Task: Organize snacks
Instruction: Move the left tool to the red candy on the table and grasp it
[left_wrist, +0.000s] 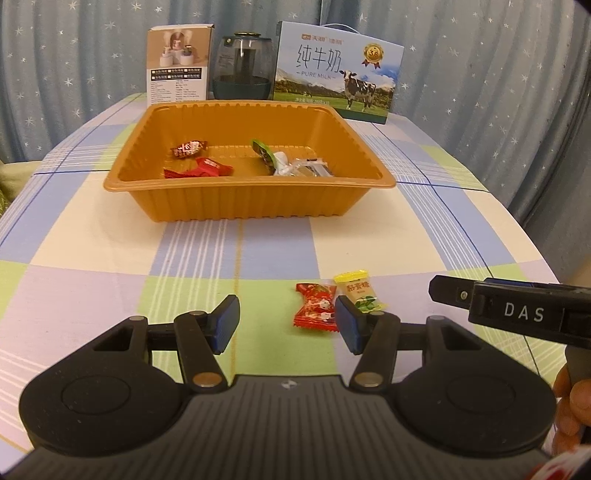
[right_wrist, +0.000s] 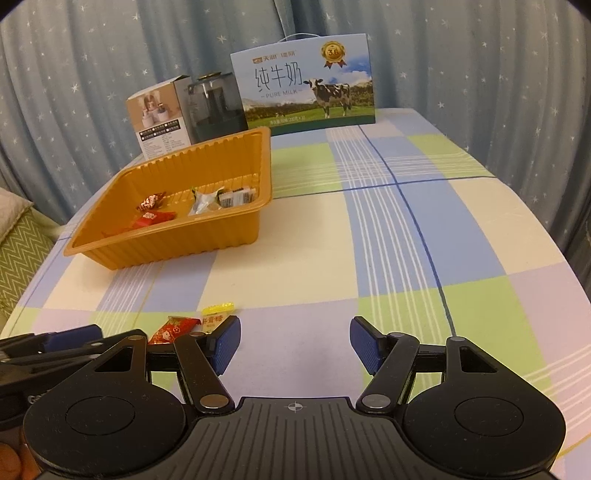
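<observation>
Orange tray (left_wrist: 258, 206): held several wrapped snacks you had sorted; it stood mid-counter (left_wrist: 92, 258).
Remaining: red candy (left_wrist: 317, 308) and yellow packet (left_wrist: 360, 295) lay on the cloth, just ahead of your claws.
Left claw (left_wrist: 287, 325): jaws apart, empty.
Right claw (right_wrist: 294, 343): jaws apart, empty.
Readable: milk box (left_wrist: 338, 70) read "PURE MILK"; claw body read "DAS".

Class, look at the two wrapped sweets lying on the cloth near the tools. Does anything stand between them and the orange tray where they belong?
Nothing visible does. The red sweet and yellow sweet lie side by side, and only bare cloth stretches from them to the tray. Both tools are open.
</observation>
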